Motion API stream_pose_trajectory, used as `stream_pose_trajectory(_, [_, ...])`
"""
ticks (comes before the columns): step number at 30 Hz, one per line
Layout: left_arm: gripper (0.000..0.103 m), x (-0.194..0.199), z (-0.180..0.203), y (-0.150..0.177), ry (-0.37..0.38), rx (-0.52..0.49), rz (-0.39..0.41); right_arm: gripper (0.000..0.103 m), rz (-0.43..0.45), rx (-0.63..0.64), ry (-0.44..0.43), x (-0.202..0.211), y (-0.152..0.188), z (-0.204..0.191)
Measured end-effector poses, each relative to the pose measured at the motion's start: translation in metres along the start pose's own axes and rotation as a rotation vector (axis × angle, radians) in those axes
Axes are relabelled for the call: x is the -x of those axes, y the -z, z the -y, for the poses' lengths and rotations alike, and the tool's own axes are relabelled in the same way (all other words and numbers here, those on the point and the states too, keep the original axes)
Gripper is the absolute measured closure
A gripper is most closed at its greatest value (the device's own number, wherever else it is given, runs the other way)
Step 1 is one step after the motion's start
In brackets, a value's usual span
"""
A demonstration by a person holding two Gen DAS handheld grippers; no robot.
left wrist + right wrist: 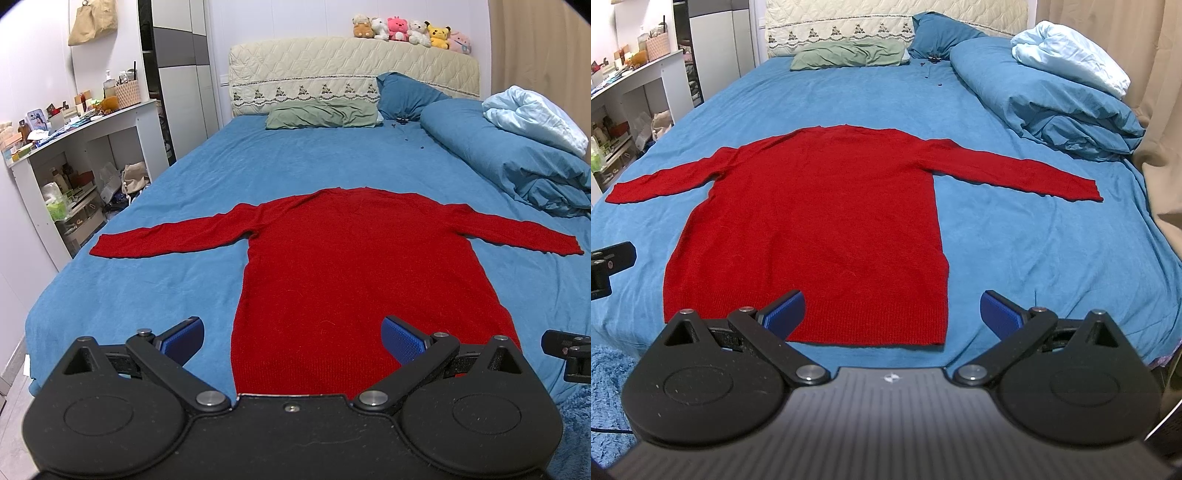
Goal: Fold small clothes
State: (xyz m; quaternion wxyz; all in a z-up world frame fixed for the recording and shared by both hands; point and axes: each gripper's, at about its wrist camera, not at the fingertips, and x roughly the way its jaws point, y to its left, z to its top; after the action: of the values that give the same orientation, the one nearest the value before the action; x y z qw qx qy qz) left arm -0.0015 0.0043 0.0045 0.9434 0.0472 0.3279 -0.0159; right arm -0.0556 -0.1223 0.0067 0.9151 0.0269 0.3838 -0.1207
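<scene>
Red sweater (354,266) lies flat, sleeves outspread, on the bed (192,173); no fold looks begun. Left tool (291,338) and right tool (892,312) hover spread apart at the sweater's hem; next, pinch a sleeve.

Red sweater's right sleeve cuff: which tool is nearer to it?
Right. The right tool hangs open over the hem's right corner of the red sweater, on the cuff's side; the left tool hangs open over the hem's left part.

Sweater (354,266) flat on bed (184,184); pillows (321,116) behind; duvet (517,158) right.
</scene>
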Motion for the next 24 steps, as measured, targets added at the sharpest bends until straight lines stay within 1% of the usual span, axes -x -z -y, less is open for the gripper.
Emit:
stream_pose_trajectory(19, [0.0,0.007,-0.001,-0.004,0.001,0.015,0.014,0.0,0.021,0.001,-0.02,0.013,-0.004,0.003])
stream_pose_trajectory(21, [0.0,0.01,0.001,-0.011,0.005,0.013,0.029,0.0,0.036,-0.004,-0.021,0.016,-0.008,0.004])
stream_pose_trajectory(24, [0.0,0.012,0.009,-0.032,0.013,0.005,0.085,0.0,0.066,-0.004,-0.02,0.02,-0.02,0.009])
